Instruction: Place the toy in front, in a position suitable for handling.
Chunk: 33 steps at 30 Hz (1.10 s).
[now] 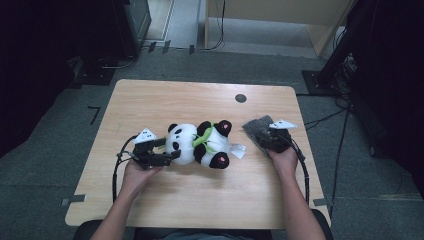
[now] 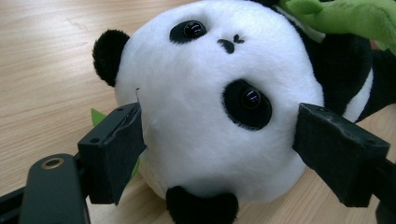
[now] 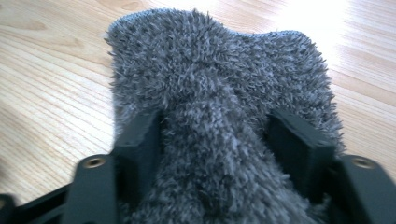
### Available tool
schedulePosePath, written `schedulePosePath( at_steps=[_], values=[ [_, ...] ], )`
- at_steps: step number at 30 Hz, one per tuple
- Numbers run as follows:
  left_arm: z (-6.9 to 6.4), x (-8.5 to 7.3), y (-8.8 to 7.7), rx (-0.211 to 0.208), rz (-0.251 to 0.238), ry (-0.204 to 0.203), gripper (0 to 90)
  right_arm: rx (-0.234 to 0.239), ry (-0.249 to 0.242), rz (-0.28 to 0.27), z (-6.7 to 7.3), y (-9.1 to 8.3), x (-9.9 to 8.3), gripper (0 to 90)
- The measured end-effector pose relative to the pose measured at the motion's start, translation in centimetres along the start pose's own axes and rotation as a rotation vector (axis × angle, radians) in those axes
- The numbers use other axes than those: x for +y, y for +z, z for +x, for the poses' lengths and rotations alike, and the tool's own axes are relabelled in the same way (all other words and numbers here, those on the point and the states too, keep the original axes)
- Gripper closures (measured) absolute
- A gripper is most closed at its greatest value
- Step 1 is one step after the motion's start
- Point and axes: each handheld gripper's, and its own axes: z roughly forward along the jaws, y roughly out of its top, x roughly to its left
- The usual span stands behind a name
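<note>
Panda plush [image 1: 200, 143]: lies on its side near the middle of the wooden table [image 1: 200, 200], its white head toward 9 o'clock and its black feet with pink soles toward 3 o'clock; a green plush leaf [image 1: 204, 137] lies across its body.
Left gripper [image 1: 169, 156]: at 9 o'clock of the panda, pointing toward 3 o'clock. In the left gripper view its two black pads [image 2: 114, 149] stand wide on either side of the panda's head [image 2: 210, 102]; the left pad sits right against the white fur, the right pad stands a little clear of it. The jaws are apart and clamp nothing.
Right gripper [image 1: 272, 139]: at 3 o'clock of the panda, well apart from it, lying on the grey fuzzy cloth [image 1: 260, 131]. In the right gripper view a raised fold of the cloth [image 3: 210, 140] runs between the two pads [image 3: 299, 149]; the fibres brush both pads, and whether the pads press on the fold cannot be told.
White tag [image 1: 238, 150]: on the table between the panda's feet and the cloth, just beside the feet.
Dark round spot [image 1: 240, 98]: on the tabletop at 12 o'clock of the panda and cloth, well apart from both.
In the way: the panda's head fills the gap of the left gripper; the cloth's fold fills that of the right.
Hands: left hand [image 1: 137, 172] and right hand [image 1: 285, 160] come in from 6 o'clock, each behind its gripper.
</note>
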Motion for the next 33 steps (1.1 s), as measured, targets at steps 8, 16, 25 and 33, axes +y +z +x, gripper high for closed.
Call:
schedulePosePath(
  at_steps=[8,16,25,33],
  values=[
    [0.0,-1.0,1.2,-0.013,0.013,0.012,8.5,-0.016,0.028,0.006,-0.1,0.1,0.0,33.8],
    [0.0,-1.6,1.7,-0.025,0.006,0.067,12.2,-0.036,0.059,-0.003,-0.2,0.0,0.0,47.6],
    [-0.3,-1.5,1.5,0.010,0.005,0.037,29.4,-0.020,0.082,0.039,-0.5,-0.5,0.5,70.2],
    [-0.6,-1.6,1.6,0.015,-0.008,0.002,29.1,0.034,0.128,0.055,-0.9,-1.5,1.6,72.2]
  ],
)
